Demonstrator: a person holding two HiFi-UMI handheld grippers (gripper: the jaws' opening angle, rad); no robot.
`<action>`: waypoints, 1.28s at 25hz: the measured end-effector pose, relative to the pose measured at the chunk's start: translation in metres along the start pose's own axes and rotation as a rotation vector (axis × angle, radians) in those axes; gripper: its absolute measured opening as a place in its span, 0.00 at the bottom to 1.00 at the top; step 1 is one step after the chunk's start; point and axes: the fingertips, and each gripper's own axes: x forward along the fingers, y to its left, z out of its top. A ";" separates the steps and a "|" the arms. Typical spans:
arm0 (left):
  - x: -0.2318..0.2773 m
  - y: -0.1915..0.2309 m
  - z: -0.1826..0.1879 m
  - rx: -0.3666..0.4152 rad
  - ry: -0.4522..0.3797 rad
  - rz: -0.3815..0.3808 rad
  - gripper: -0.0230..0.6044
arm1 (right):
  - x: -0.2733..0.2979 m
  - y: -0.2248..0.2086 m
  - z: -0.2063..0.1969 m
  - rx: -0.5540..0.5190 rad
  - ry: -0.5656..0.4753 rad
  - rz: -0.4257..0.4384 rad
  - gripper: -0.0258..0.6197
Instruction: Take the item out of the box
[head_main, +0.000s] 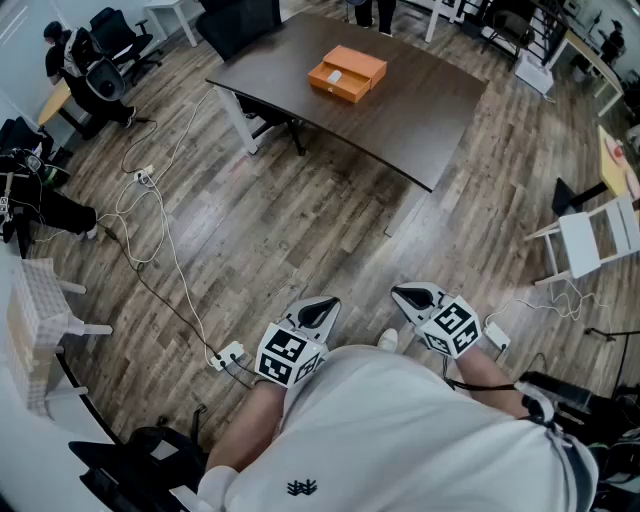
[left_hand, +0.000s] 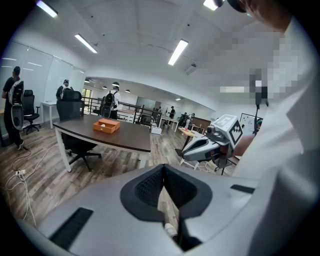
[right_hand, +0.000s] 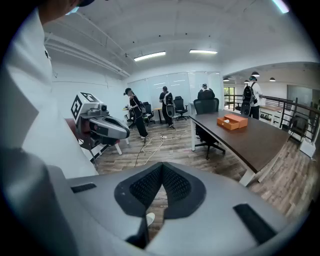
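One orange box (head_main: 347, 73) sits far off, near the far side of a dark surface (head_main: 420, 115). Any item inside it is too small to make out. Pale cables (head_main: 165, 240) trail over the wood floor (head_main: 300, 220) in between. The left claw (head_main: 327, 306) and right claw (head_main: 405, 296) hang close to the holder's white shirt (head_main: 400, 430), each with jaws pressed together and holding nothing. The best approach is probably to walk around the cables, then open the claws before reaching in.
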 end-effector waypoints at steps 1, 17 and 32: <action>-0.006 0.008 -0.002 0.003 -0.002 -0.002 0.05 | 0.009 0.005 0.004 -0.004 0.001 -0.001 0.04; -0.083 0.117 -0.042 -0.045 -0.002 0.012 0.05 | 0.121 0.061 0.047 -0.042 0.054 0.031 0.04; -0.019 0.271 0.054 -0.075 -0.006 0.144 0.06 | 0.251 -0.087 0.153 -0.059 0.036 0.135 0.05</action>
